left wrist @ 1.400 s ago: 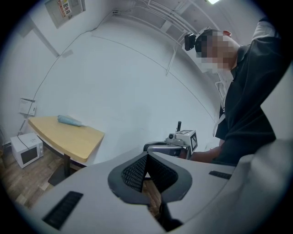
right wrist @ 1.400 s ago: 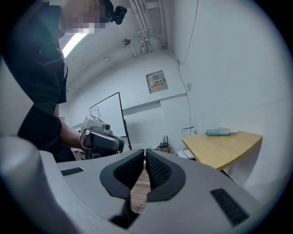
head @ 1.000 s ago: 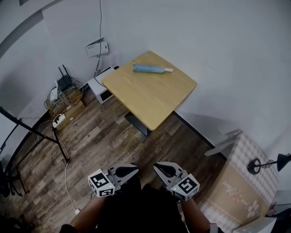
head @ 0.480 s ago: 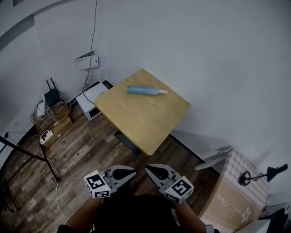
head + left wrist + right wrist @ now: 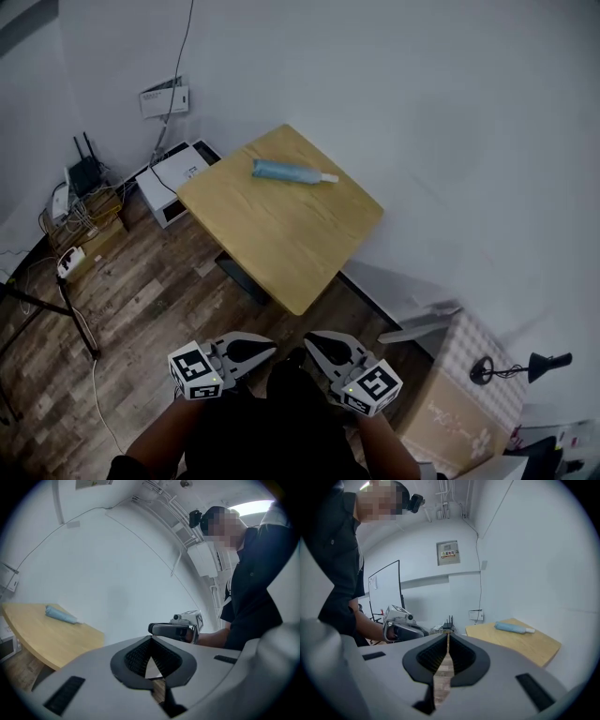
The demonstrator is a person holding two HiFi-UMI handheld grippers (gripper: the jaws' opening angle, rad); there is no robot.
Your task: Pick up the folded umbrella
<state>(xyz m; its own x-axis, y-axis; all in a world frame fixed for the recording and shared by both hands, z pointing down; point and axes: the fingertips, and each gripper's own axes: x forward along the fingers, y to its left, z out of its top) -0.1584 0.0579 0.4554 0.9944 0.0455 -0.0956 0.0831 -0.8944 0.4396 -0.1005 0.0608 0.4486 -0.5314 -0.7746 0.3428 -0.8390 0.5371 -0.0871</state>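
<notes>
The folded umbrella [image 5: 291,172], light blue with a white tip, lies on the far part of a square wooden table [image 5: 281,239]. It also shows in the left gripper view as the umbrella [image 5: 61,614] and in the right gripper view as the umbrella [image 5: 513,628]. My left gripper [image 5: 267,348] and right gripper [image 5: 312,338] hang side by side in front of my body, well short of the table. Both are shut with nothing between the pads. The left gripper [image 5: 151,641] sees the right one beside it; the right gripper [image 5: 447,637] sees the left one.
A white box [image 5: 169,171], a router [image 5: 86,173] and tangled cables [image 5: 80,220] sit on the wooden floor left of the table. A black stand leg [image 5: 56,314] crosses the floor at the left. A patterned carton [image 5: 459,394] with a black lamp [image 5: 511,367] stands at the right. White walls back the table.
The table and umbrella have drifted left and lower in the head view as I moved across the room. Both grippers stay shut and level with each other.
</notes>
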